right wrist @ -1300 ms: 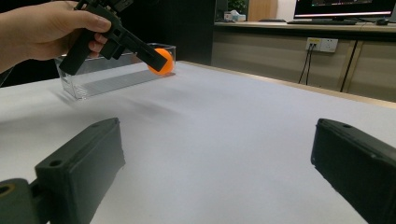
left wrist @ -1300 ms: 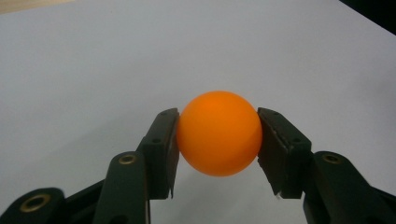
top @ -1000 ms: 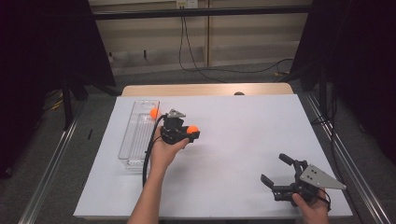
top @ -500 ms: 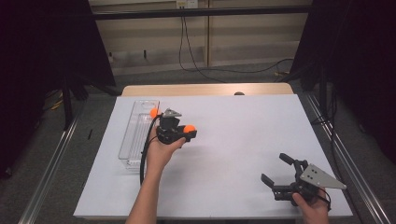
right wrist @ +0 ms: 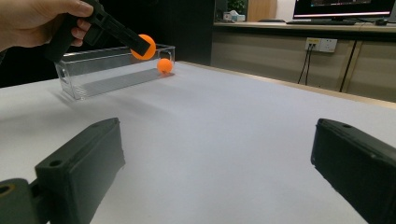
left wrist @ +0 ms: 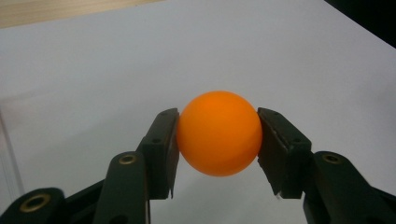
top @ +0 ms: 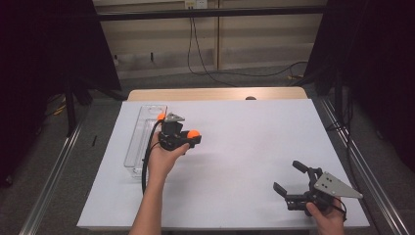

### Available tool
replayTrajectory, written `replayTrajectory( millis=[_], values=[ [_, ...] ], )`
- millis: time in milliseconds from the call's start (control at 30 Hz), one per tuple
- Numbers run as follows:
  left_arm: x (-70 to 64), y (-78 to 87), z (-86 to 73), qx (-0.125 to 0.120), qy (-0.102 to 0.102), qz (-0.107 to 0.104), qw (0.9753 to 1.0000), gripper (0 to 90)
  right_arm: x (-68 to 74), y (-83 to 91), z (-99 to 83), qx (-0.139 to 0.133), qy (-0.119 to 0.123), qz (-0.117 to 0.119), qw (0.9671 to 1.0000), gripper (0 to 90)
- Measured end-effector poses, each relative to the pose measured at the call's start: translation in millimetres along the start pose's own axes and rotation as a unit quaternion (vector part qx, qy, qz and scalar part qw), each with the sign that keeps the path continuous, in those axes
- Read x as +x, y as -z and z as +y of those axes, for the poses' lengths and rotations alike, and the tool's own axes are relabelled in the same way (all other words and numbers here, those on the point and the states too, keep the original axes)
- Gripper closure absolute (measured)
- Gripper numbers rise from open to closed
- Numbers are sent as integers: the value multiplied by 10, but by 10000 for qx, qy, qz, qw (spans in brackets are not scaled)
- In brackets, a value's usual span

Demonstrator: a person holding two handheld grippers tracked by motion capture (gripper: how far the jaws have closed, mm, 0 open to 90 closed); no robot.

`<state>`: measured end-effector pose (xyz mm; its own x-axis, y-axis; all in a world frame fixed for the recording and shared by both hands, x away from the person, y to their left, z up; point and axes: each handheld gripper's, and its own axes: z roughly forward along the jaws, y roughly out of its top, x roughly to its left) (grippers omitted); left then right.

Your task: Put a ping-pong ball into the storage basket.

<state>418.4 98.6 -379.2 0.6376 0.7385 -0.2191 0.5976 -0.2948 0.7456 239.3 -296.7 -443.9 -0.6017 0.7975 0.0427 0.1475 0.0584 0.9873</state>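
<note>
My left gripper (top: 192, 137) is shut on an orange ball (left wrist: 218, 133), held above the white table just right of a clear plastic bin (top: 139, 139); the right gripper view shows that ball (right wrist: 143, 46) in the air beside the bin (right wrist: 109, 67). A second orange ball (top: 160, 116) lies inside the bin at its far end (right wrist: 164, 65). My right gripper (top: 289, 179) rests near the table's front right corner, jaws wide apart and empty (right wrist: 219, 168).
The white table surface (top: 244, 142) stretches between the two grippers. A wooden strip (top: 215, 93) edges the far side. Metal rails run along both sides of the table, and dark curtains stand to the left and right.
My left gripper has drifted a little left toward the bin with the ball in it. The right gripper has not moved.
</note>
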Motion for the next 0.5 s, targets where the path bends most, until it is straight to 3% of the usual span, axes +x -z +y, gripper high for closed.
replayTrajectory(
  millis=[500],
  values=[
    [85,122,4,-18,15,79,10000,509,-2,5,3,-8,8,-7,10000,22]
  ],
)
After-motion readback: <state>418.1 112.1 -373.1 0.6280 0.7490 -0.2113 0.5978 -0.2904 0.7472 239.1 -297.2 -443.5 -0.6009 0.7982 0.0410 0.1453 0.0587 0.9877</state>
